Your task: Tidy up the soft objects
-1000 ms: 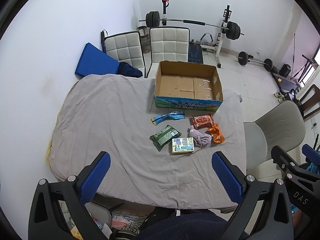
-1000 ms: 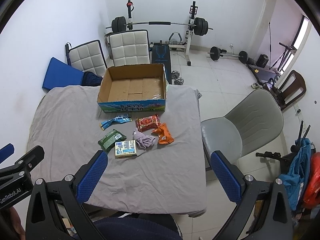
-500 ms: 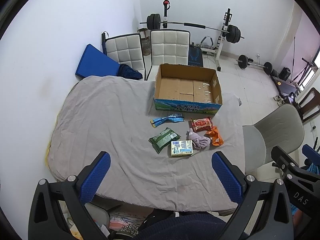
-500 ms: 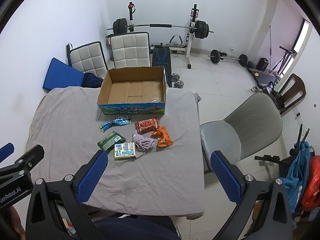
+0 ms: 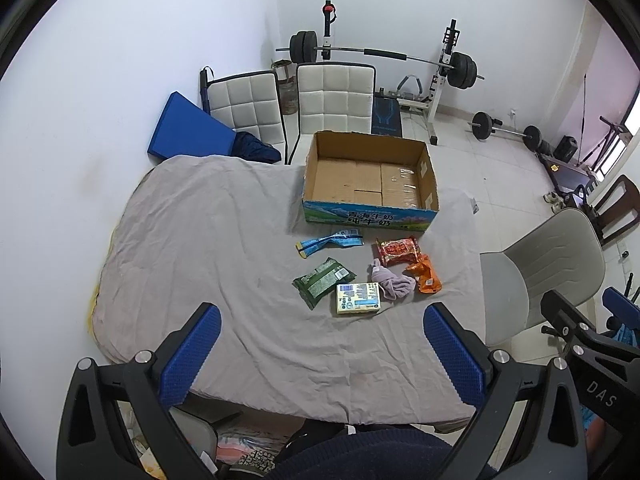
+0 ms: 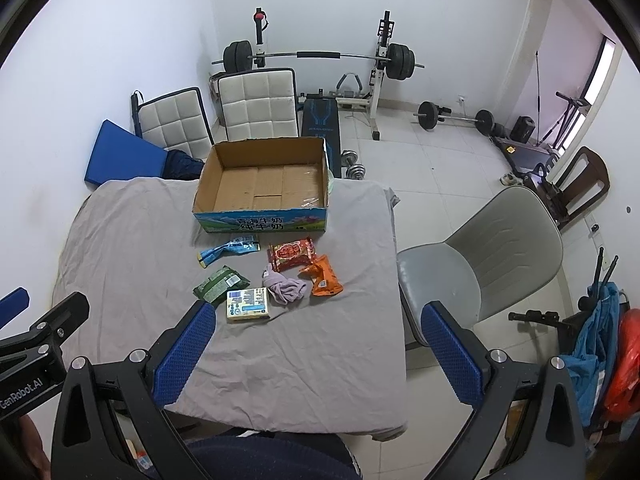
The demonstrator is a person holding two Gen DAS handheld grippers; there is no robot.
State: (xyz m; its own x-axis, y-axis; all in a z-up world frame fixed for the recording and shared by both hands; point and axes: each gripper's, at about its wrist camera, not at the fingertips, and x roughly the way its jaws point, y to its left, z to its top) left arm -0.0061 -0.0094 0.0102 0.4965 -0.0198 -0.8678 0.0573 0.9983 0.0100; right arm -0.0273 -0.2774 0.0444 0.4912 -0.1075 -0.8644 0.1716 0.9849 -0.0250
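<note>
Several soft items lie on the grey cloth-covered table: a blue packet, a green packet, a yellow box-like pack, a crumpled lilac cloth, a red packet and an orange packet. An open, empty cardboard box stands behind them. My left gripper is open and empty, high above the table's near edge. My right gripper is open and empty, also high and near. The same items show in the right wrist view, with the cloth and box.
A grey chair stands at the table's right side. Two white padded chairs and a blue mat are behind the table. A barbell rack and weights stand at the back wall.
Both grippers have drawn back and up a little; the table and its items look smaller. Nothing was taken hold of or moved.
</note>
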